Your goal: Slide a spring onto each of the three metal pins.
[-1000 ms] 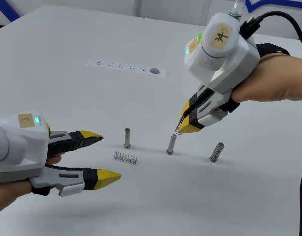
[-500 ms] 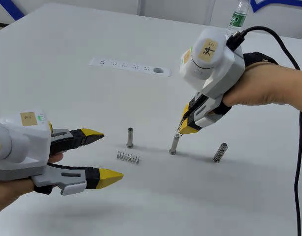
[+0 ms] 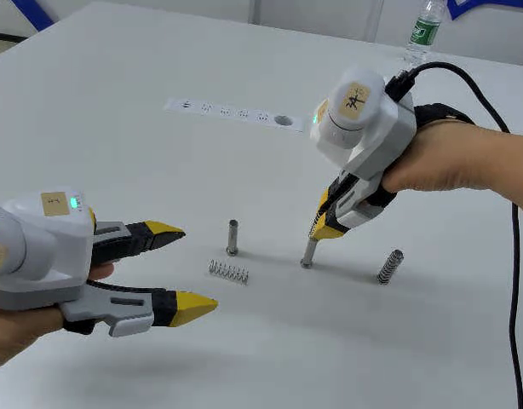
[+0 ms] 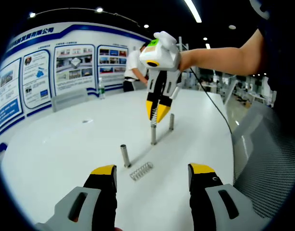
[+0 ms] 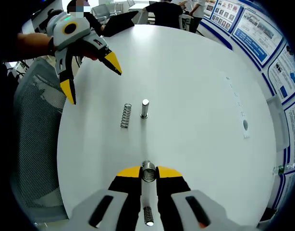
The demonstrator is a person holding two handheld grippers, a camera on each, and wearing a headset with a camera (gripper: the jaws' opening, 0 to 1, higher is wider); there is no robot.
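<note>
Three short metal pins stand on the white table (image 3: 117, 128). The left pin (image 3: 232, 238) (image 4: 124, 155) (image 5: 144, 109) is bare, and a loose spring (image 3: 228, 272) (image 4: 141, 170) (image 5: 125, 115) lies beside it. The right pin (image 3: 390, 267) (image 4: 171, 121) wears a spring. My right gripper (image 3: 324, 228) (image 4: 156, 114) (image 5: 148, 173) is shut on another spring (image 5: 148, 171) (image 4: 153, 123), held upright at the top of the middle pin (image 3: 308, 253) (image 4: 153, 136). My left gripper (image 3: 183, 266) (image 4: 153, 169) (image 5: 92, 79) is open, hovering left of the pins with nothing between its fingers.
A white power strip (image 3: 236, 115) lies flat at the back of the table. A water bottle (image 3: 426, 27) stands at the far right edge. A black cable (image 3: 510, 221) trails from the right gripper. A mesh chair (image 4: 267, 159) stands beside the table.
The right gripper has shifted slightly with its spring, so the tips now stand closer over the middle pin. The left gripper stays open in the same place. The head camera has moved.
</note>
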